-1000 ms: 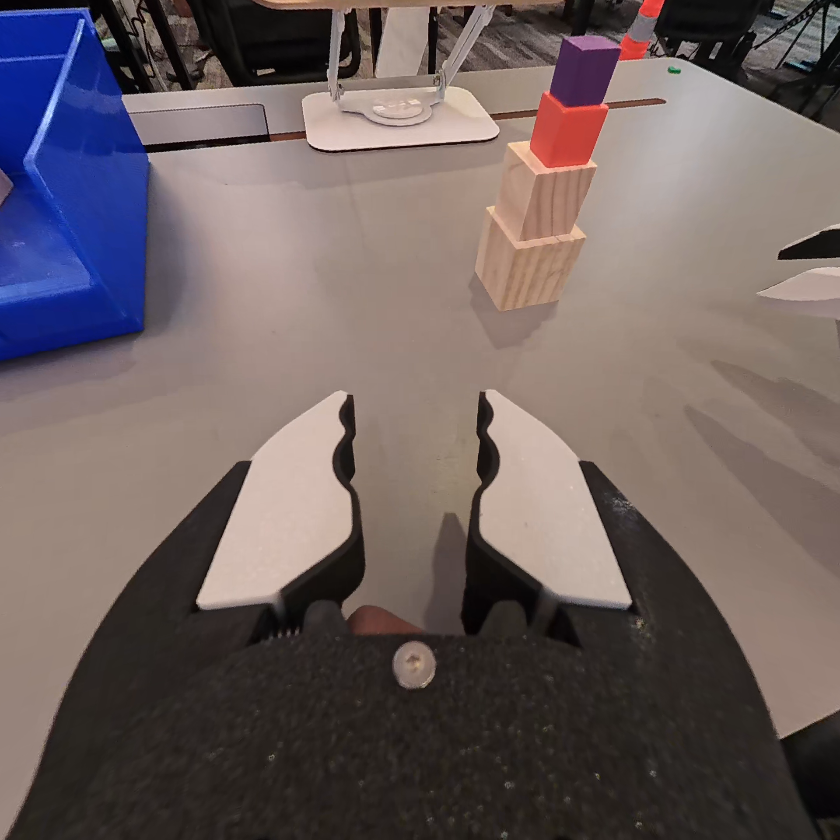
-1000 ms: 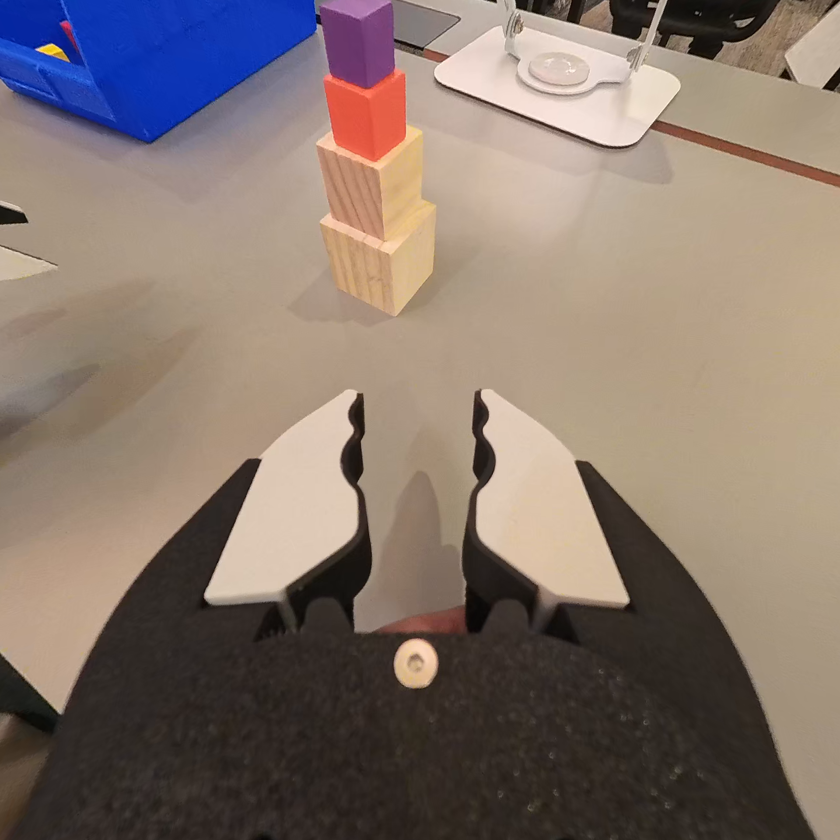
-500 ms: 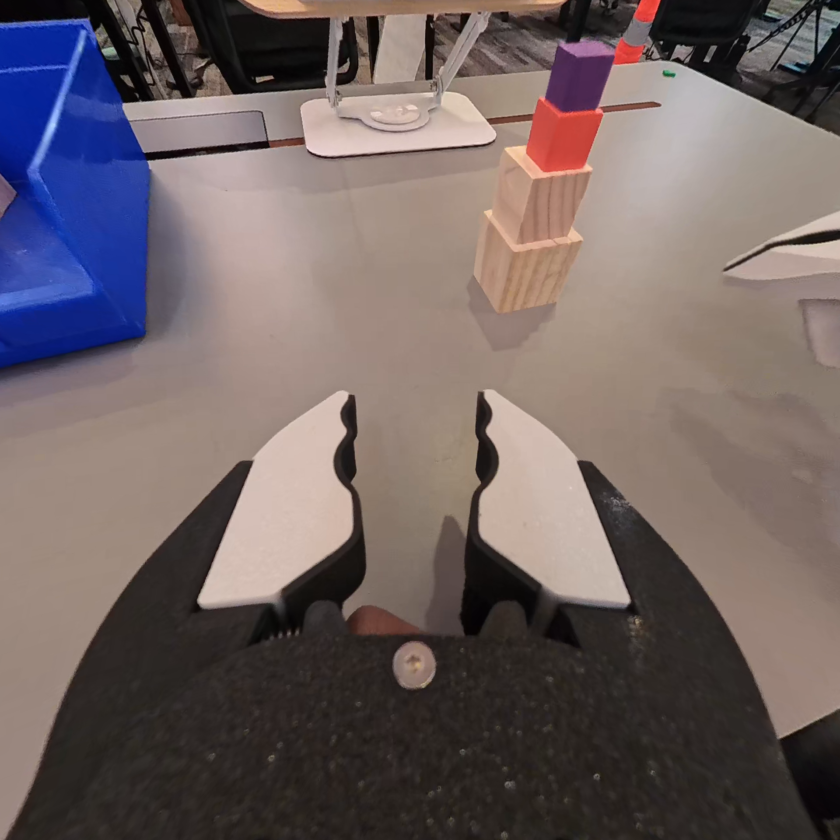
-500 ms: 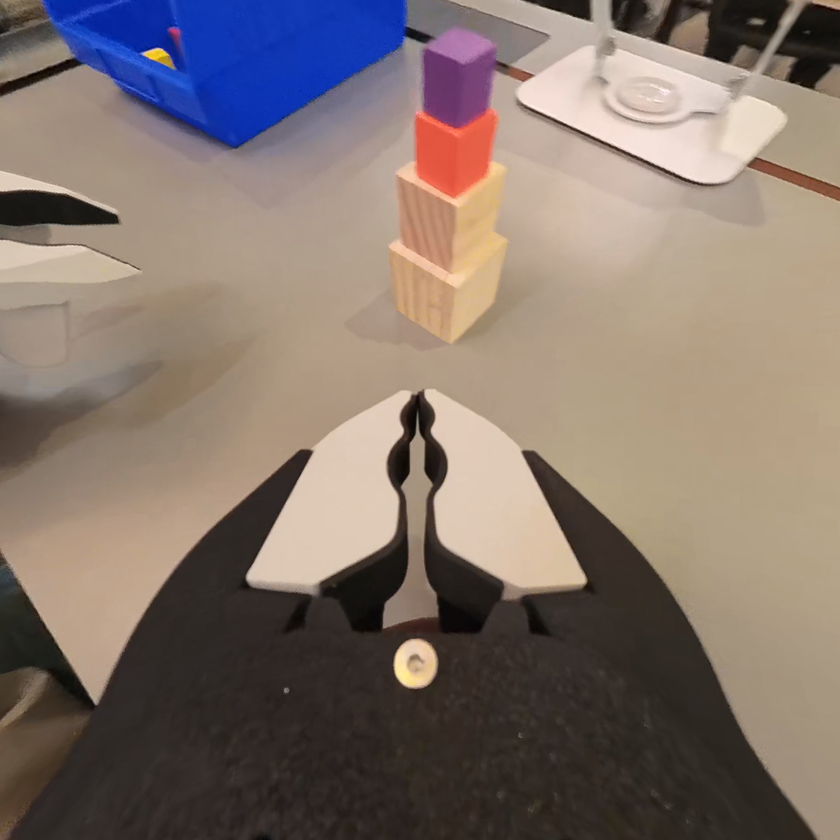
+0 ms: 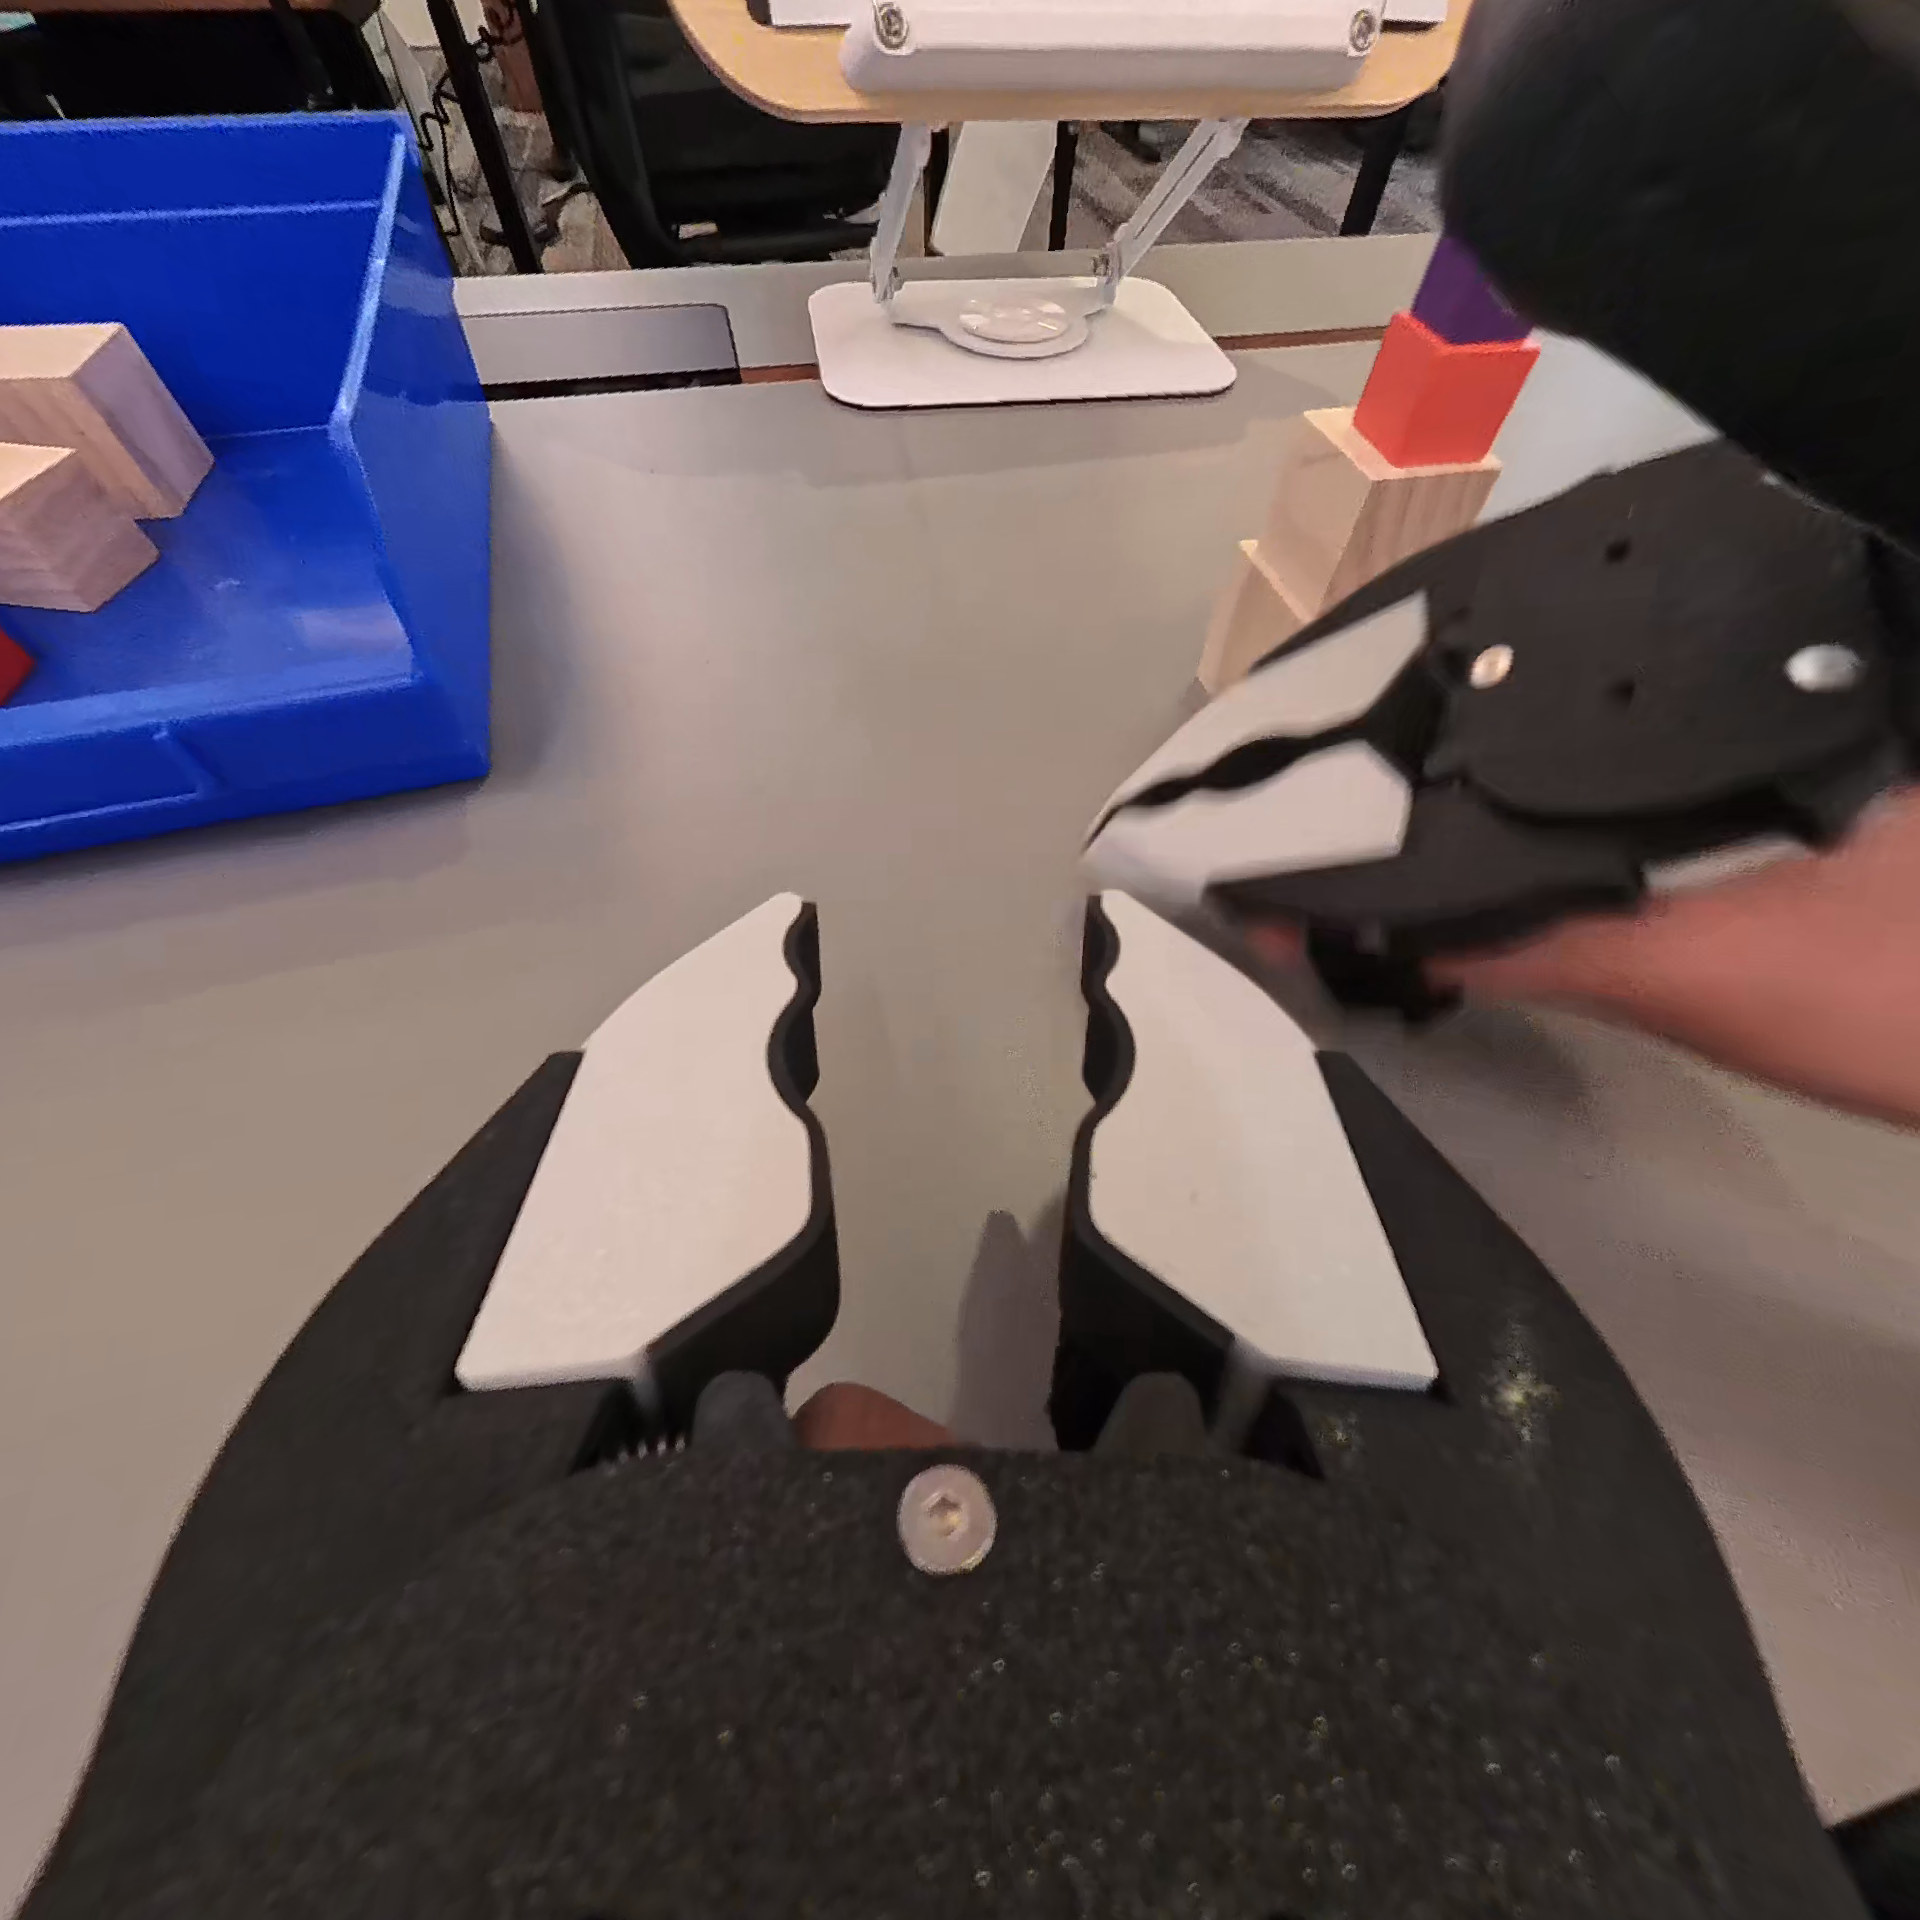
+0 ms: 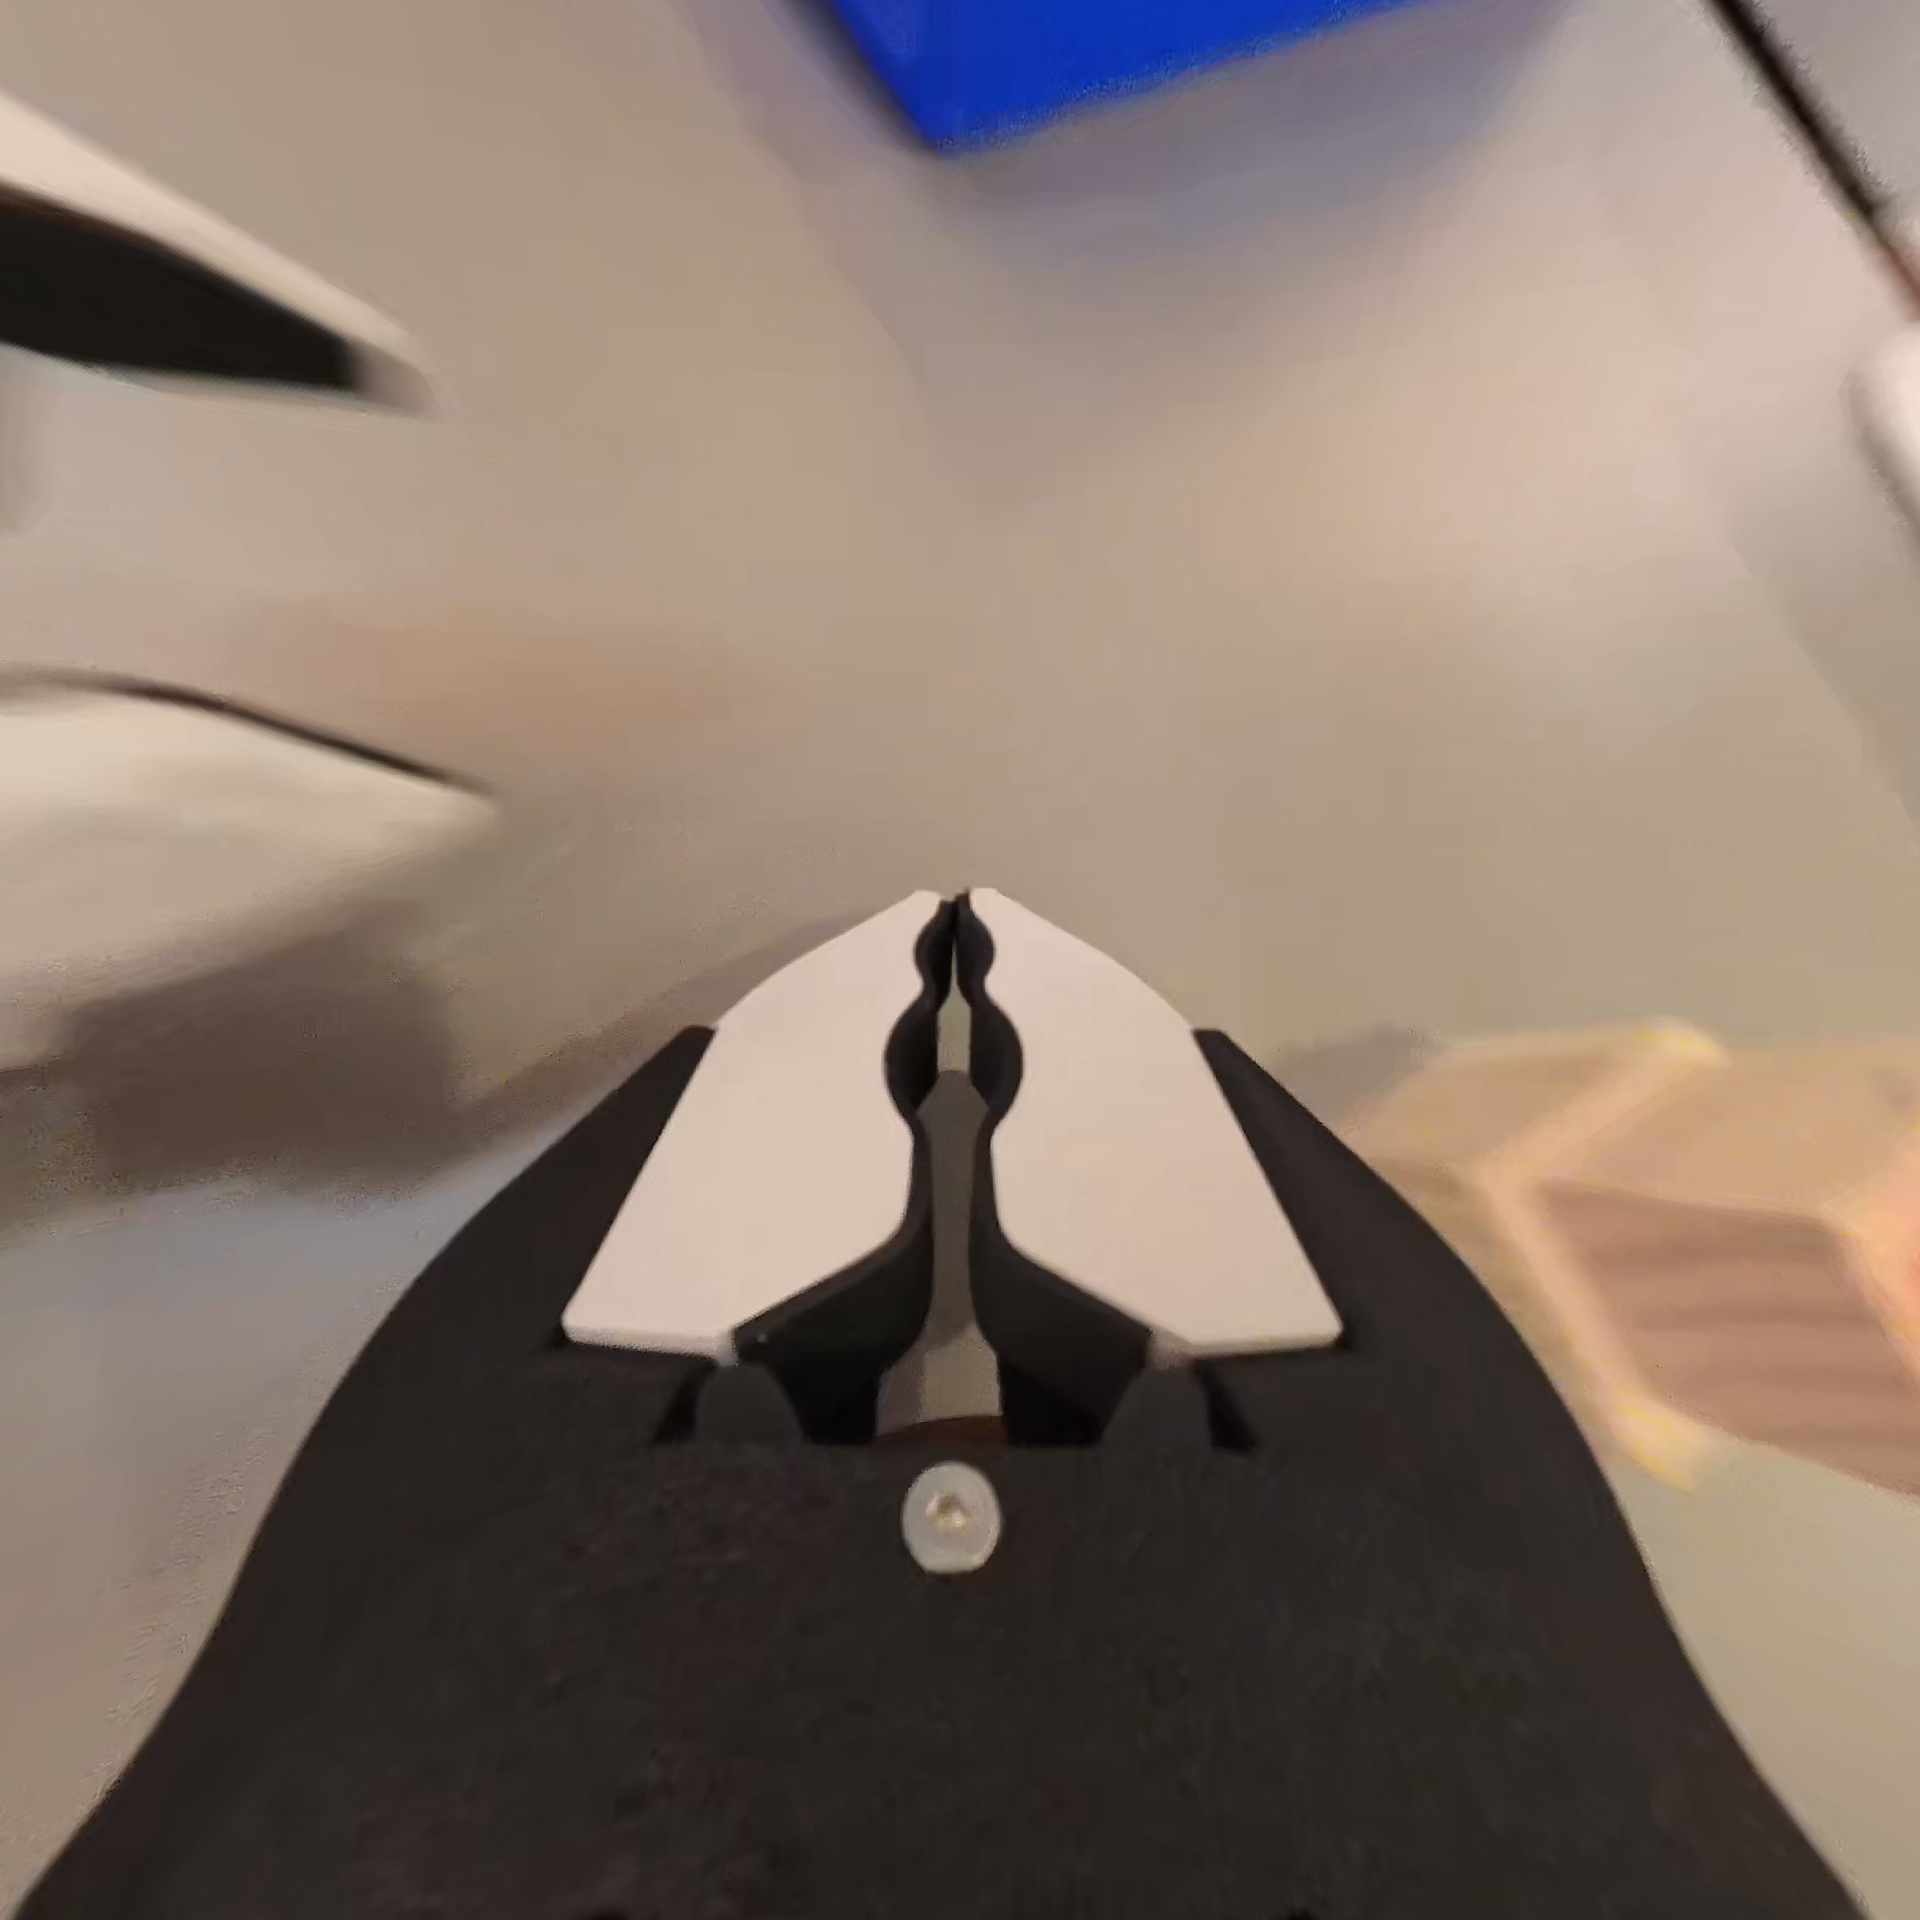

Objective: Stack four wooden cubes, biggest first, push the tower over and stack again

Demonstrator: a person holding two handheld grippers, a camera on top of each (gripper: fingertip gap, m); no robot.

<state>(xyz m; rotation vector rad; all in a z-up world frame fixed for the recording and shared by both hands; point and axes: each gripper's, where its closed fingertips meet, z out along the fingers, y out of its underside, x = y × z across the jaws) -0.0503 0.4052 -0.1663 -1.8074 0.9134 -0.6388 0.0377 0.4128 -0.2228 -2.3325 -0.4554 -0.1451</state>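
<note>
Over the grey table, the left gripper hung with its white fingers spread apart and nothing between them, its tips clear of the surface. Just right of those tips, the right gripper reached in sideways, clenched on nothing, its two pads pressed together along their wavy edges; its own camera showed the same closed tips and only a sliver of gap farther back. A hand gripped that tool from below, the forearm running off to the right edge.

Directly behind the right gripper stood the tower: a large plain wooden cube at the bottom, mostly hidden by the tool, a smaller plain wooden cube on it, then an orange cube and a purple cube on top, partly covered by a dark blurred shape. Whether the gripper touched the tower could not be told. In the right wrist view the wooden cubes were a blur at the lower right.

Well left of the tower sat a blue bin holding spare wooden blocks. Behind the tower's left side, a white stand base rested on the table.
</note>
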